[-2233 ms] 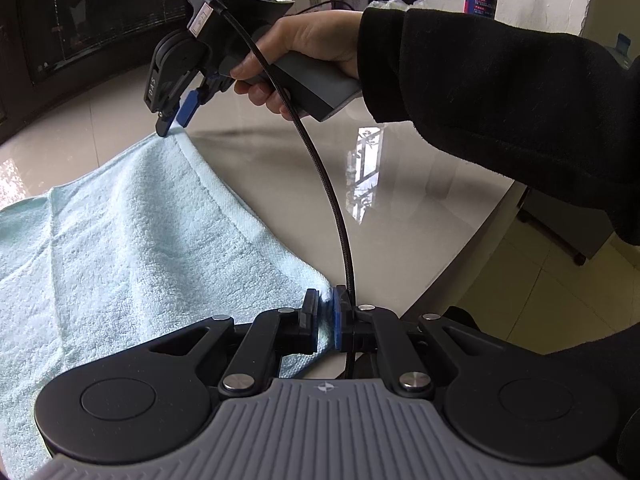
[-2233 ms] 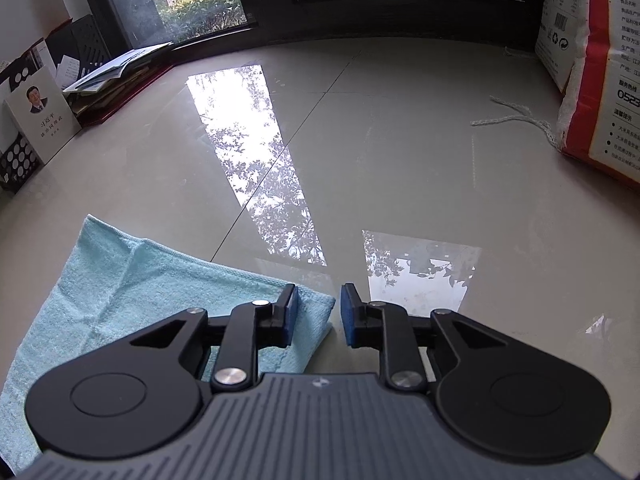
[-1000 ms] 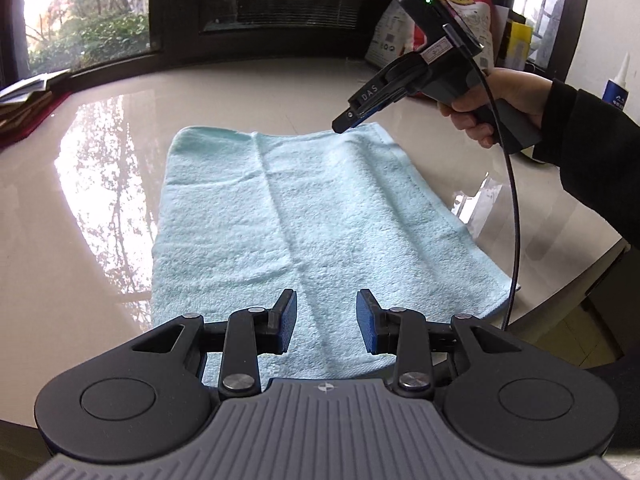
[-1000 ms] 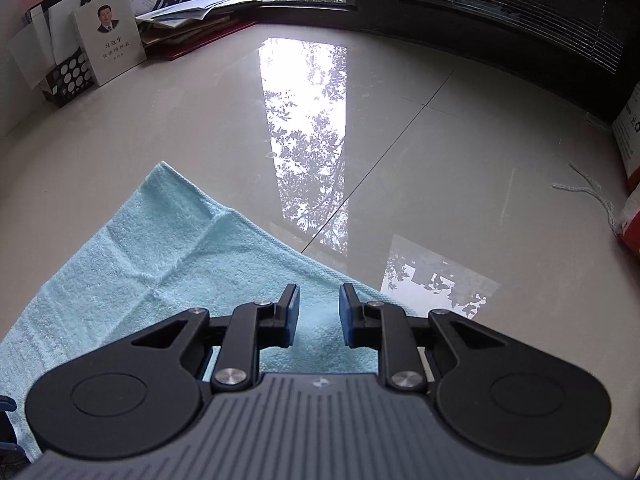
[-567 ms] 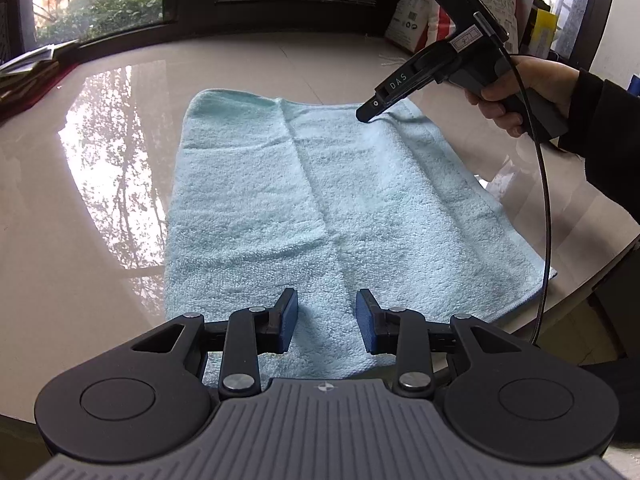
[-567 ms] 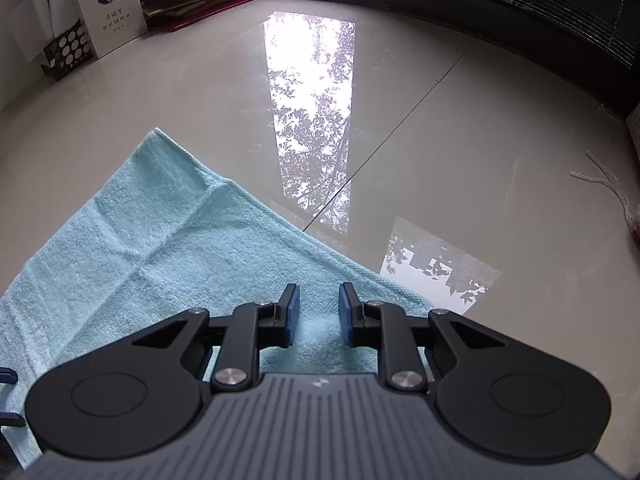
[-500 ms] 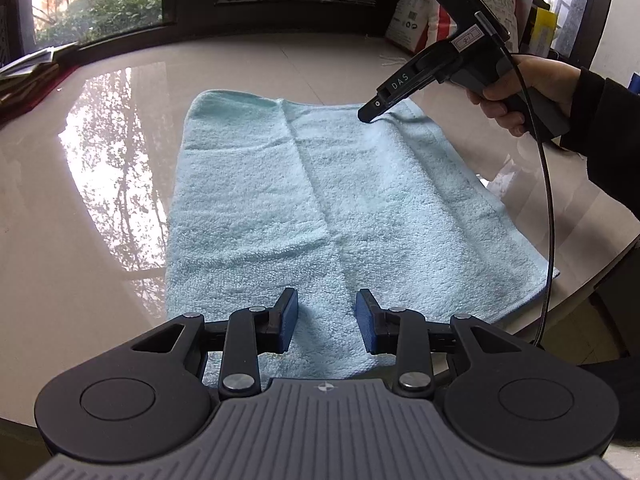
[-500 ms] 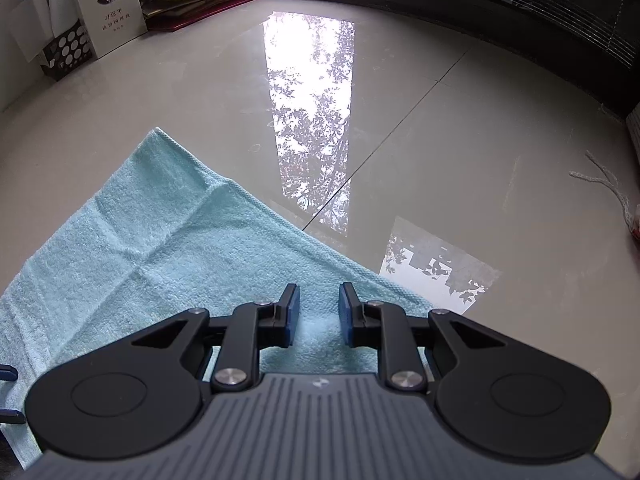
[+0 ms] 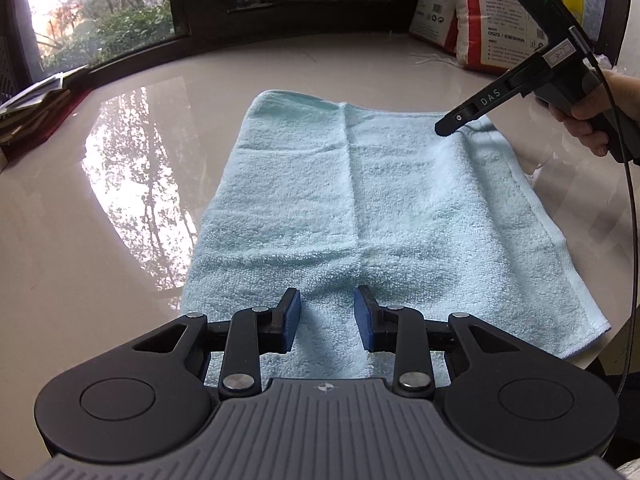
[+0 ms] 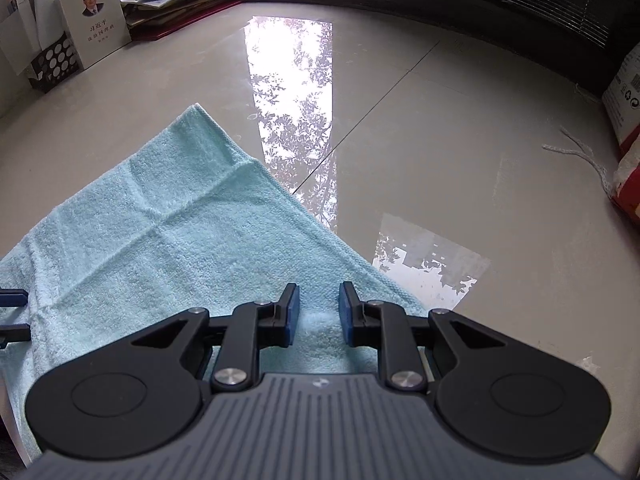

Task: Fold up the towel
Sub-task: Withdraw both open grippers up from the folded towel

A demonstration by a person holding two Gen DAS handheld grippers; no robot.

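A light blue towel (image 9: 372, 208) lies flat on the glossy beige table (image 9: 100, 240), creased lengthwise and crosswise. My left gripper (image 9: 327, 312) is open and empty, hovering over the towel's near short edge. My right gripper (image 10: 318, 308) is open and empty over the towel's far right corner (image 10: 332, 320). In the left wrist view the right gripper (image 9: 448, 126) reaches in from the right, held in a hand, its tip just above that far right corner. The towel also shows in the right wrist view (image 10: 160, 248).
Rice sacks (image 9: 480, 20) stand at the table's far right. A loose string (image 10: 580, 156) lies near them. Books and papers (image 10: 160, 4) are stacked at the far left. The table's edge (image 9: 624, 312) runs close to the towel's right side.
Both grippers let go of the towel's corners and opened. The left gripper drew back to the near edge and moved slightly closer to the towel; the right gripper shifted over the far right corner.
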